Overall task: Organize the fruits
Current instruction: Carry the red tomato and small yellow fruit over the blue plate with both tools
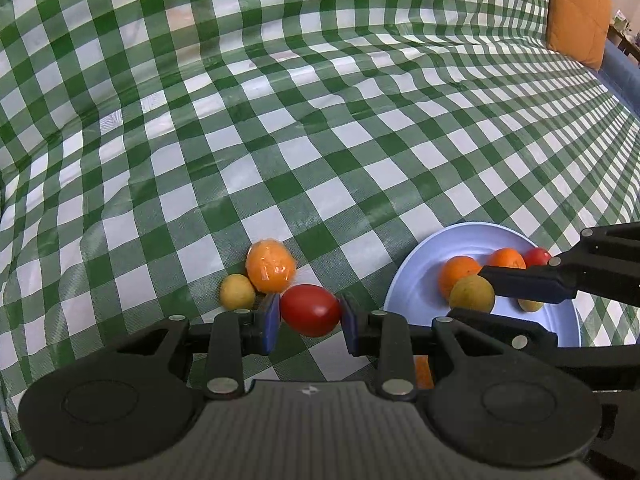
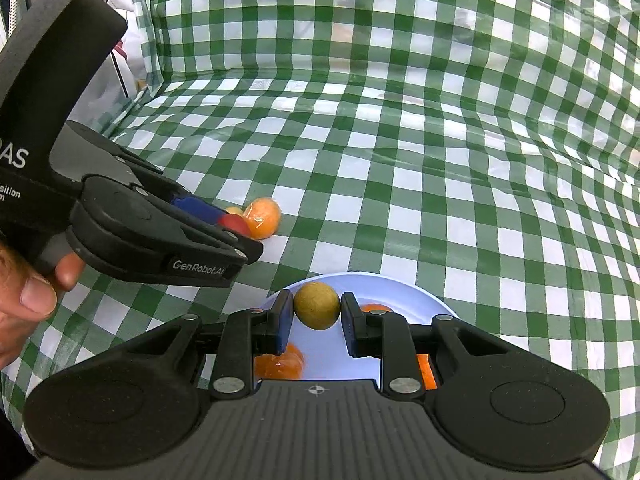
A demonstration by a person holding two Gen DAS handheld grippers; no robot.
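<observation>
My left gripper [image 1: 310, 314] is shut on a red tomato [image 1: 310, 308], low over the green checked cloth. Just behind it lie a wrapped orange [image 1: 271, 266] and a small yellow fruit [image 1: 237, 291]. To the right, a pale blue plate [image 1: 412, 276] holds two oranges [image 1: 458, 270], a red fruit [image 1: 537, 257] and a yellow one. My right gripper [image 2: 317, 310] is shut on a yellow-green round fruit [image 2: 317, 304] over the plate's near rim [image 2: 400, 282]. The right wrist view shows the left gripper [image 2: 236, 226] at left with the tomato [image 2: 234, 223].
The checked cloth [image 1: 320, 140] covers the whole surface and rises at the back. An orange cushion [image 1: 576, 12] sits at the far right corner. A person's hand [image 2: 28, 280] grips the left gripper's handle. Another orange [image 2: 280, 362] lies under the right gripper.
</observation>
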